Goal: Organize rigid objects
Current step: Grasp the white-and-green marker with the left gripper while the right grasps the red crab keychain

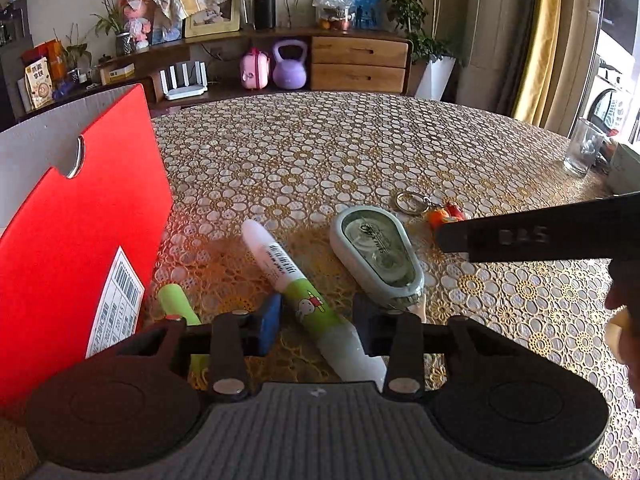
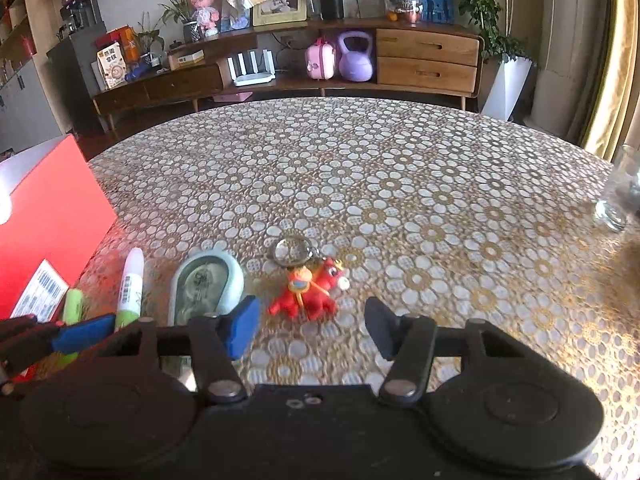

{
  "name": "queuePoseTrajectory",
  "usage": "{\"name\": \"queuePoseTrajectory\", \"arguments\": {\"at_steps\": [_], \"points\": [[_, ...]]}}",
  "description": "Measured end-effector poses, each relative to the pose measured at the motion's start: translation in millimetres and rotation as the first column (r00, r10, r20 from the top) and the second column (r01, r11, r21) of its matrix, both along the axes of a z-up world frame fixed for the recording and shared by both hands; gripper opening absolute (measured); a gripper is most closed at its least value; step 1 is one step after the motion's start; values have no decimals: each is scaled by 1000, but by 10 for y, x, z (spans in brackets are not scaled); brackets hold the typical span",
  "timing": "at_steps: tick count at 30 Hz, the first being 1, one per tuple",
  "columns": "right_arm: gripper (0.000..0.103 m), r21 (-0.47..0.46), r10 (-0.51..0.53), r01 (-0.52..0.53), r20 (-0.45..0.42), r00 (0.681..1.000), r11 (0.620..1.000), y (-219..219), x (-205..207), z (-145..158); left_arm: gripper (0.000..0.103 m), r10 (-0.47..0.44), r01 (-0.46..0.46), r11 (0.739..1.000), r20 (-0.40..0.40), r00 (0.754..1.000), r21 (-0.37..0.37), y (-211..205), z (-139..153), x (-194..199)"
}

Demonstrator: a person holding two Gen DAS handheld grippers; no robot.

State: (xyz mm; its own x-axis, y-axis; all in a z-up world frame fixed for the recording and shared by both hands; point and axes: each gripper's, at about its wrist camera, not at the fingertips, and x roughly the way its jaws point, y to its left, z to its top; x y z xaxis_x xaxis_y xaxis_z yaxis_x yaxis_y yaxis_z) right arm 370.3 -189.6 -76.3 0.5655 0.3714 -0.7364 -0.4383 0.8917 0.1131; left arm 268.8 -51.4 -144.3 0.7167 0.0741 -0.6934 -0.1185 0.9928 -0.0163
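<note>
Red box (image 1: pixel 76 240) edges the pen (image 1: pixel 296 288) straddled by left gripper (image 1: pixel 316 320); right gripper (image 2: pixel 312 328) spread.

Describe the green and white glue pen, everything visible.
The glue pen is a plastic tube: white tapered cap end pointing away from the left camera, barcode label on the white section, green middle printed with a small cartoon figure, and a translucent whitish near end. It lies flat on the patterned tablecloth, diagonally, between the pads of the left gripper; whether they press on it is unclear. A smaller green tube lies to its left and the oval tape dispenser to its right, apparently not touching.
</note>
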Motion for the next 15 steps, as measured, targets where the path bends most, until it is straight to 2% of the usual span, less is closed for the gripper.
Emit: {"name": "queuePoseTrajectory", "arguments": {"at_steps": [4, 6, 7, 15], "points": [[48, -20, 2, -2, 9, 1000, 1000, 75, 27, -42, 30, 7, -7, 1000, 7, 1000, -7, 29, 3, 16], [40, -22, -5, 6, 14, 1000, 1000, 84, 39, -43, 26, 12, -12, 1000, 9, 1000, -17, 58, 4, 25], [40, -21, -8, 8, 15, 1000, 1000, 88, 40, -38, 22, 17, -16, 1000, 9, 1000, -23, 78, 6, 26], [39, 1, -2, 2, 24, 1000, 1000, 3, -177, 93, 17, -3, 3, 999, 6, 1000, -35, 131, 36, -56]]}}
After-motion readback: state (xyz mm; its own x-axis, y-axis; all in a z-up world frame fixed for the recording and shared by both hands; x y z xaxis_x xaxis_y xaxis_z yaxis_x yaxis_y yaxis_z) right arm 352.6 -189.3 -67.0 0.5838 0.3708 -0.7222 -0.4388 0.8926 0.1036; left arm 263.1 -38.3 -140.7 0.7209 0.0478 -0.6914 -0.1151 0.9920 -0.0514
